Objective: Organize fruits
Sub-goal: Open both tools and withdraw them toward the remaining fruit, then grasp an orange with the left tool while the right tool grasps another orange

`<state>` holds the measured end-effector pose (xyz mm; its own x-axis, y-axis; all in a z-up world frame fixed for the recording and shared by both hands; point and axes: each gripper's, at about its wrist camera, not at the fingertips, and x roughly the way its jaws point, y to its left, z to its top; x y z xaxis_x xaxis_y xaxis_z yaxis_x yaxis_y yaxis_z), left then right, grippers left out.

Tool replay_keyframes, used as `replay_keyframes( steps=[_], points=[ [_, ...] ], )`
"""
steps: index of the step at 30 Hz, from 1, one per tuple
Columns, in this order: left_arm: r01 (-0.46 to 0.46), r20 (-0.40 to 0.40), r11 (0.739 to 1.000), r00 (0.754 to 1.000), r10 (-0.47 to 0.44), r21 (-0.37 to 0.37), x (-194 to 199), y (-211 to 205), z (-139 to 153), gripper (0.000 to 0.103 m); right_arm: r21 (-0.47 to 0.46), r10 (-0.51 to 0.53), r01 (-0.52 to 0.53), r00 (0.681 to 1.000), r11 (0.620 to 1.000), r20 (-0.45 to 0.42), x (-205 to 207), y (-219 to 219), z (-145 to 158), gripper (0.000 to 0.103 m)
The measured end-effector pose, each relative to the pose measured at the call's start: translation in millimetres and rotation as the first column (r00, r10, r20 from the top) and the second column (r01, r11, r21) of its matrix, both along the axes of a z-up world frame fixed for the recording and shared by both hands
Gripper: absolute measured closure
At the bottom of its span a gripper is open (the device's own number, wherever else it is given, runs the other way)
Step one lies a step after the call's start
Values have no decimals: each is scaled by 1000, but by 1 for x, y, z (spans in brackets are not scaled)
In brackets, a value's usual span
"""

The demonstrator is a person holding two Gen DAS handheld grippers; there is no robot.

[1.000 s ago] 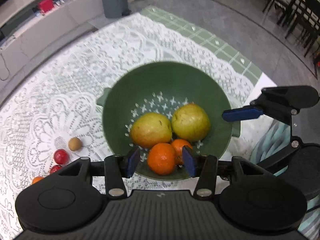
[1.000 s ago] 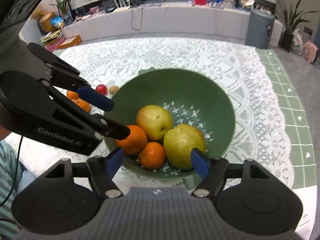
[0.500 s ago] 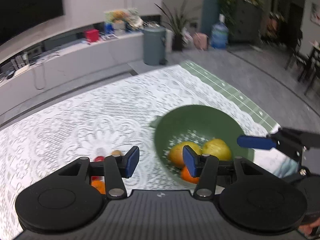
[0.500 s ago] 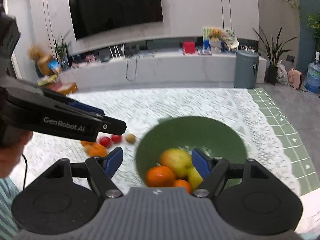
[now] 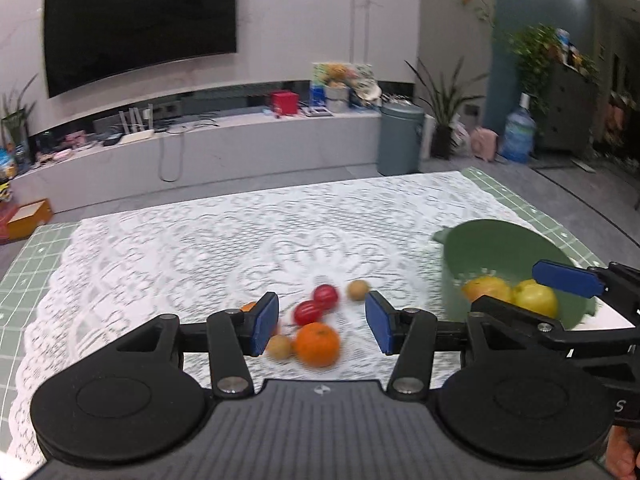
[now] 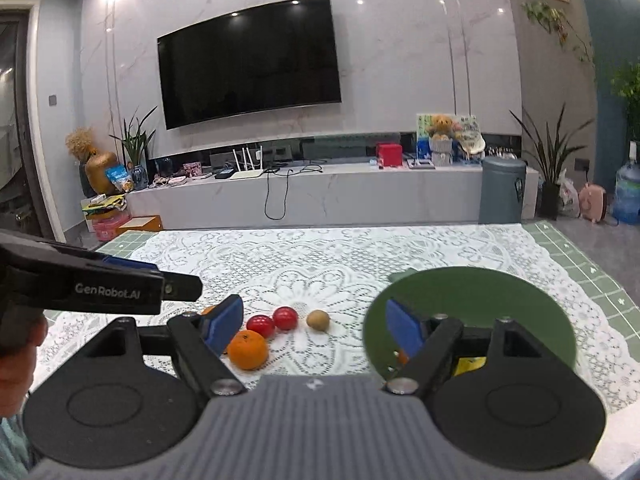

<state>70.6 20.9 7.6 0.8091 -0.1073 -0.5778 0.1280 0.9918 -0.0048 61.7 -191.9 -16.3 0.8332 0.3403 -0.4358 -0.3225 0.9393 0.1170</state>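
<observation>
A green colander (image 5: pixel 496 244) (image 6: pixel 472 292) stands on the lace-covered table at the right, holding two yellow-green pears (image 5: pixel 534 299) and oranges, mostly hidden in the right wrist view. Loose fruit lies left of it: an orange (image 5: pixel 318 343) (image 6: pixel 248 349), two red fruits (image 5: pixel 325 295) (image 6: pixel 285 317), two brown kiwis (image 5: pixel 357 289) (image 6: pixel 318 319). My left gripper (image 5: pixel 322 323) is open and empty, above and just behind the loose orange. My right gripper (image 6: pixel 314 330) is open and empty, near the colander's front rim; it also shows in the left wrist view (image 5: pixel 568 278).
A white lace cloth (image 6: pixel 320 256) covers the table over a green checked mat (image 5: pixel 24 264). Beyond the table's far edge are a low TV bench, a grey bin (image 6: pixel 502 190) and plants. Another orange (image 5: pixel 249 306) is partly hidden behind my left finger.
Both grippers have lifted and pulled back from over the colander and tilted up level. My left gripper has swung left, over the loose fruit. Both stayed open.
</observation>
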Motion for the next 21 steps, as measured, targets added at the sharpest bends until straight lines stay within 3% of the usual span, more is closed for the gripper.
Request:
replay_keyframes(
  steps=[12, 21],
  points=[
    [-85, -18, 993, 996, 84, -78, 1, 39, -32, 44, -100, 25, -21, 999, 995, 32, 10, 37, -31, 28],
    [-107, -43, 990, 994, 104, -93, 12, 46, -54, 44, -166, 72, -68, 997, 984, 19, 23, 59, -54, 42]
  ],
)
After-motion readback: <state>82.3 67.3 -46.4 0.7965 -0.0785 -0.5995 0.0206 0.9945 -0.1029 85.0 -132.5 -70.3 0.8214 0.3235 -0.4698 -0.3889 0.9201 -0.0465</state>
